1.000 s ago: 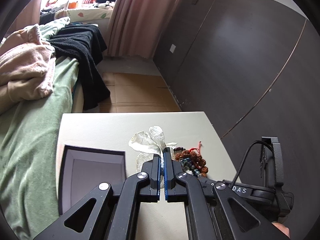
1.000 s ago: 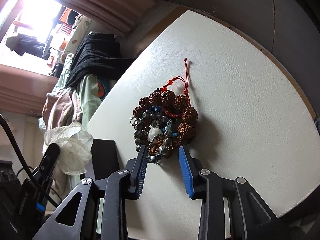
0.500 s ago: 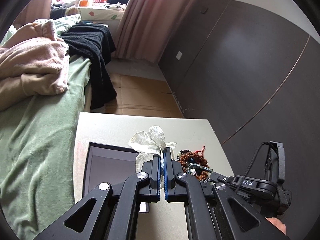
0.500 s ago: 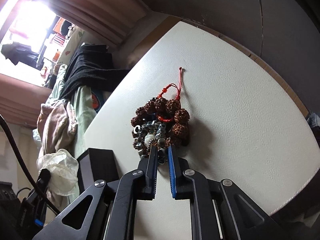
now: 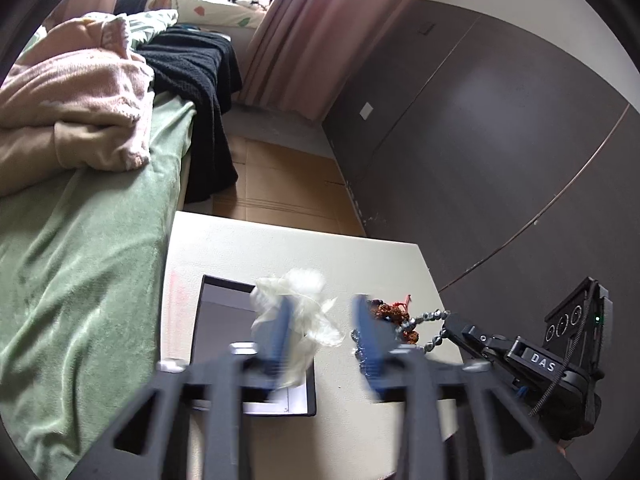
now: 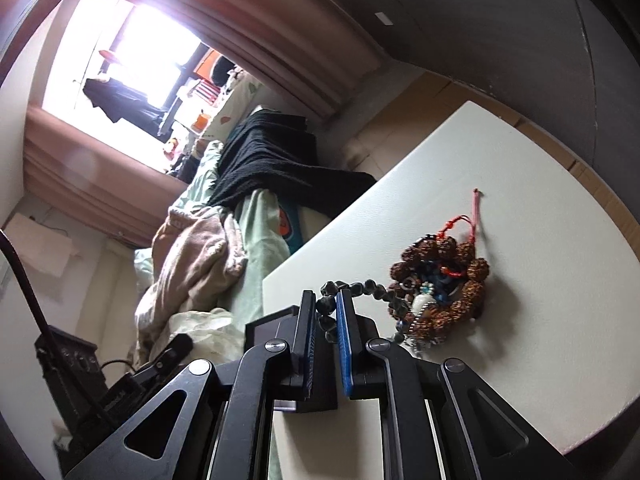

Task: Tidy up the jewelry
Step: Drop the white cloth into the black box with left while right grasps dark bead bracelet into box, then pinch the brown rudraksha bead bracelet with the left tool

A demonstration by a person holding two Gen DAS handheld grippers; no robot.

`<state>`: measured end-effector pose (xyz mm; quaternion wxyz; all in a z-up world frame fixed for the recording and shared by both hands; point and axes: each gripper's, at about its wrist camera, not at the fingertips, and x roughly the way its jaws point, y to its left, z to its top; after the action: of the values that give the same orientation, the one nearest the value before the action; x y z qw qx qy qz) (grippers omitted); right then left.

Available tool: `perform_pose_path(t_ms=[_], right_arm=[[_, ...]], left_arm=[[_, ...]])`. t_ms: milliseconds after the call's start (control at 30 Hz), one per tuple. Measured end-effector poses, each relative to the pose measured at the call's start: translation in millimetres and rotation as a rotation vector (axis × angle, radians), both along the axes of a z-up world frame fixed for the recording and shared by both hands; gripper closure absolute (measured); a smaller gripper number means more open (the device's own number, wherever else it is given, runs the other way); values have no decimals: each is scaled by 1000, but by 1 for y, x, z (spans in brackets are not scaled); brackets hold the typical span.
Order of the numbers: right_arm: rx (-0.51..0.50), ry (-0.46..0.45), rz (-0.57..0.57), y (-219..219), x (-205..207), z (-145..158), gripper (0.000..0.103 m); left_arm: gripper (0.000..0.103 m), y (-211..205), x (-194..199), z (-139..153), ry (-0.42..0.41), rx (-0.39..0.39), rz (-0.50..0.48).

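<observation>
The only lettering I can read is "DAS", white on the black body of my right claw (image 5: 450,326). That claw is clenched on a string of grey beads (image 6: 374,290), which arcs from my pads back to the pile of jewelry (image 6: 438,280) — brown knobbly beads with a red cord, lying on the white table (image 6: 540,300). My left claw (image 5: 320,334) is opening, and a crumpled white pouch (image 5: 298,312) hangs loose between its blurred blue pads, above the open black box (image 5: 218,308). The box sits near the table's left edge, beside the green bed (image 5: 80,248). The pile lies closer to the right edge, by the dark wardrobe (image 5: 500,140). The far half of the table is bare — open room there.
</observation>
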<state>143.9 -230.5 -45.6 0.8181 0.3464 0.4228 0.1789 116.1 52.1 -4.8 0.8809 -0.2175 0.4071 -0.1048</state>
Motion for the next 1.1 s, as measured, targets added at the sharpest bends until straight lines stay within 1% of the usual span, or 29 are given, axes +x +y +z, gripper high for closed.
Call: perform_pose_path(t_ms=[33,67,133,267,433,533,600,633,667,767,900,1033,1100], right_arm=[[5,-14,15,5,-1,3,91],[11,-27,29,10,-2,5,91],[33,-69,64,22,-4,13,91],[65,-110,131,48,-4,19,91],[69,-120,212,85,-2,18,91],[44,-103,248,104,3,13,90],[35,-78,292,113,6,9,74],[47,-61,317,117,8,6,52],[53,-54,320,116,9,4,43],[29,-75,291,105,5,6,43],[25,-64,240,77,2,10,43],[-18,-71,180,50,-2,18,43],[-55,-68,131,34,-4,22,43]], left_arm=[[23,4,-2,1,-16,-10,21],[18,8,-5,3,-34,-17,40],[18,14,-7,8,-46,-13,62],[18,32,-8,10,-46,2,115],[18,54,-8,8,-30,-7,171],[18,65,-8,9,-28,-45,203],[18,68,-8,8,-26,-53,223],[18,68,-8,8,-24,-54,229],[18,68,-7,8,-22,-56,229],[18,60,-5,9,-21,-58,221],[18,42,0,11,-24,-42,188],[18,17,6,10,-23,-19,144],[18,5,9,7,-18,1,127]])
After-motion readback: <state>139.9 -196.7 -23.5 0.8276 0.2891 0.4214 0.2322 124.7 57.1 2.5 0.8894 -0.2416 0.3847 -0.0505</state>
